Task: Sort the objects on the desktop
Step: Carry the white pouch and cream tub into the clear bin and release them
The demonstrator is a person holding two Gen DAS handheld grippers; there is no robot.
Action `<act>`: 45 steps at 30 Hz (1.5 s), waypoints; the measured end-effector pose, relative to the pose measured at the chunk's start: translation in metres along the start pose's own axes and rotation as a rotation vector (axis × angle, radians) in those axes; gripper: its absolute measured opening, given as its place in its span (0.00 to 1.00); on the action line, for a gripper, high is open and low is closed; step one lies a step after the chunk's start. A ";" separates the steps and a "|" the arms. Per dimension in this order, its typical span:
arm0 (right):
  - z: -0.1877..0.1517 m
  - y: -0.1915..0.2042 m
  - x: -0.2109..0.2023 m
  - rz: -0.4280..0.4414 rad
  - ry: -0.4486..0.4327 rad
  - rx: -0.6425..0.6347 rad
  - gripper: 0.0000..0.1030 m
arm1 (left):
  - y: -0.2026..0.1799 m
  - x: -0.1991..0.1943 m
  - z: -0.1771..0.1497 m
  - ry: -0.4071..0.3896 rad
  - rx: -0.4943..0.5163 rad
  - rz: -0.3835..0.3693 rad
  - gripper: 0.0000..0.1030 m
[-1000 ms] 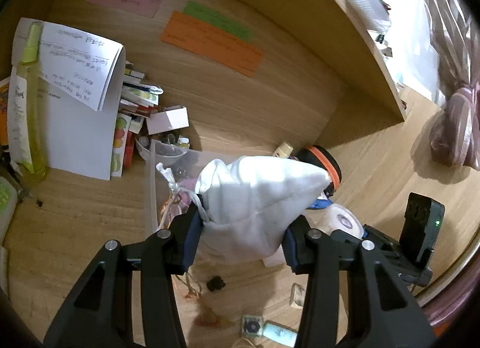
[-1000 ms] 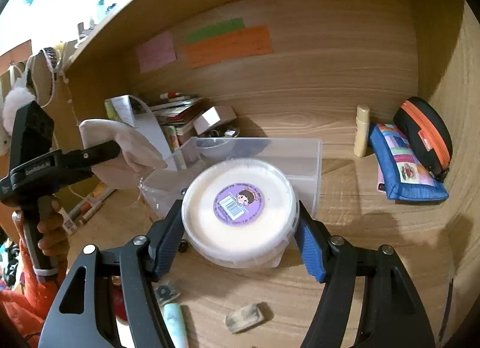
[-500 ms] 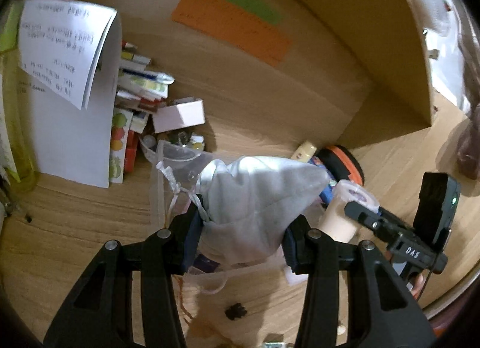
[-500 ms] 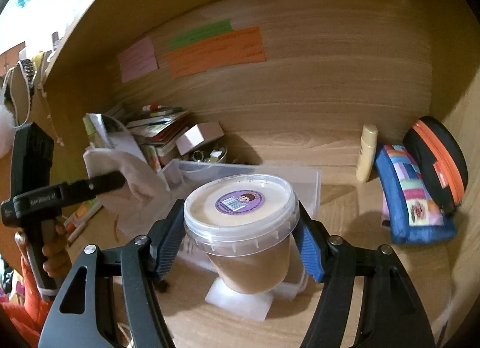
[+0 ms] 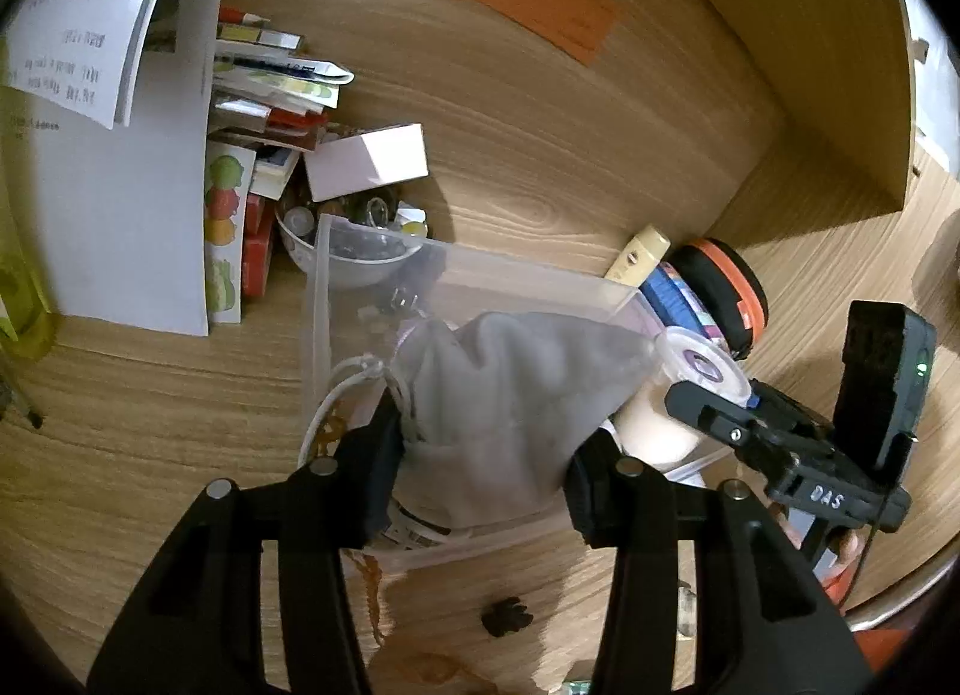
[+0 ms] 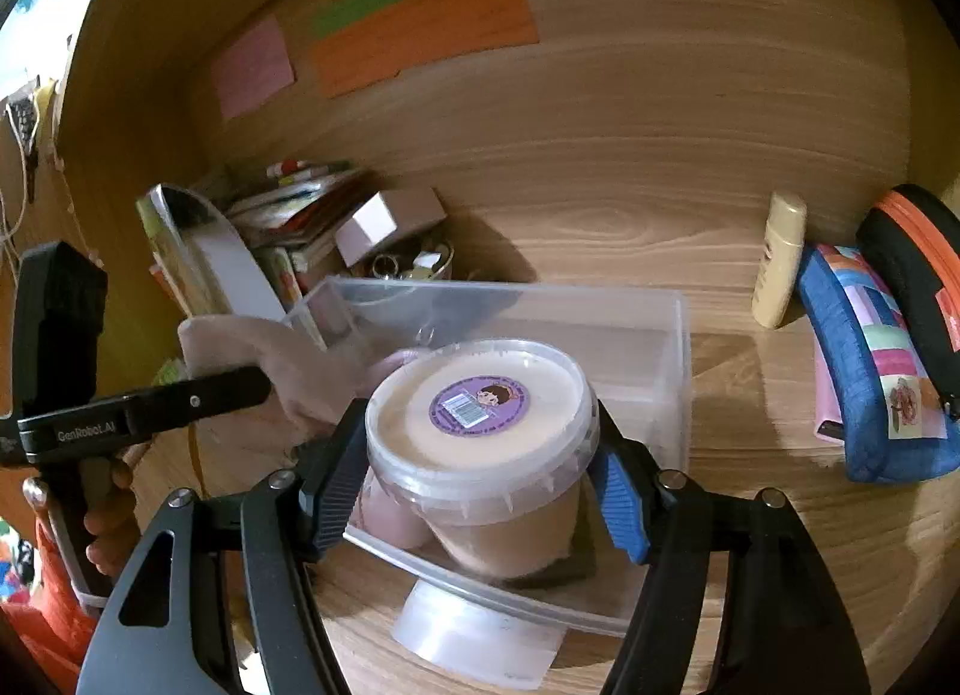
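surroundings: clear plastic bin (image 6: 678,335) on wooden desk (image 6: 780,575); book stack (image 5: 270,83), small pink box (image 5: 366,161) and bowl of oddments (image 5: 348,257) behind it; blue pouch (image 6: 870,395), black-orange case (image 6: 918,275) and cream tube (image 6: 780,257) to its right
left gripper (image 5: 480,455): clamped on grey drawstring pouch (image 5: 510,395), held over bin's left part; long axis lies across jaws, cords trail left
right gripper (image 6: 480,473): clamped on lidded tub (image 6: 480,425), upright, base down inside bin; label up
hidden: bin contents under pouch unclear; pink object beside tub partly covered
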State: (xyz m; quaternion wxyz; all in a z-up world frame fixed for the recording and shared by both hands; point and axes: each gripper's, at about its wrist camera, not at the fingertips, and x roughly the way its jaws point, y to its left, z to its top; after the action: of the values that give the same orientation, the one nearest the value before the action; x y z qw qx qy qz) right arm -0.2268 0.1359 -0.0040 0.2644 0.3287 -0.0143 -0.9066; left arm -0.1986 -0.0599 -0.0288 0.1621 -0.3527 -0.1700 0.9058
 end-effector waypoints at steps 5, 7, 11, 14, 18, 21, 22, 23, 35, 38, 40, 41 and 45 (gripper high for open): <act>-0.007 0.016 0.006 -0.014 0.004 -0.068 0.63 | -0.007 0.002 -0.003 -0.005 0.048 0.030 0.53; -0.008 0.018 0.006 -0.016 0.004 -0.075 0.64 | -0.010 0.002 -0.004 -0.008 0.063 0.039 0.60; -0.009 0.015 0.007 0.008 0.015 -0.054 0.66 | -0.012 0.003 -0.004 -0.006 0.074 0.035 0.63; -0.010 0.017 0.009 0.012 0.024 -0.059 0.67 | -0.013 0.002 -0.003 0.001 0.072 0.016 0.68; -0.010 0.017 0.012 0.014 0.042 -0.061 0.67 | -0.017 0.000 -0.004 0.015 0.080 -0.021 0.81; -0.010 0.015 0.013 0.019 0.051 -0.051 0.68 | -0.019 -0.001 -0.005 0.015 0.088 -0.025 0.84; -0.010 0.014 0.014 0.021 0.057 -0.045 0.72 | -0.019 -0.002 -0.005 0.013 0.086 -0.026 0.84; -0.010 0.013 0.014 0.020 0.056 -0.039 0.73 | -0.019 -0.003 -0.005 0.011 0.084 -0.028 0.85; 0.002 0.017 -0.010 0.003 -0.005 -0.060 0.82 | -0.032 -0.030 -0.004 -0.063 0.129 -0.045 0.85; 0.001 0.019 -0.021 -0.018 -0.018 -0.066 0.83 | -0.036 -0.040 -0.004 -0.079 0.138 -0.040 0.86; -0.001 0.019 -0.027 -0.026 -0.020 -0.057 0.85 | -0.037 -0.050 -0.005 -0.111 0.132 0.005 0.98; -0.003 0.020 -0.032 -0.030 -0.024 -0.053 0.85 | -0.036 -0.054 -0.006 -0.130 0.125 0.029 0.98; -0.011 0.022 -0.047 -0.051 -0.036 -0.055 0.86 | -0.032 -0.067 -0.011 -0.168 0.121 0.109 0.98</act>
State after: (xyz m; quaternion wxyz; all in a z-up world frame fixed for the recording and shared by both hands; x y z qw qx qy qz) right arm -0.1793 0.1416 0.0199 0.2499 0.3051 0.0142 -0.9188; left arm -0.1385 -0.0569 0.0169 0.1188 -0.2739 -0.1087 0.9482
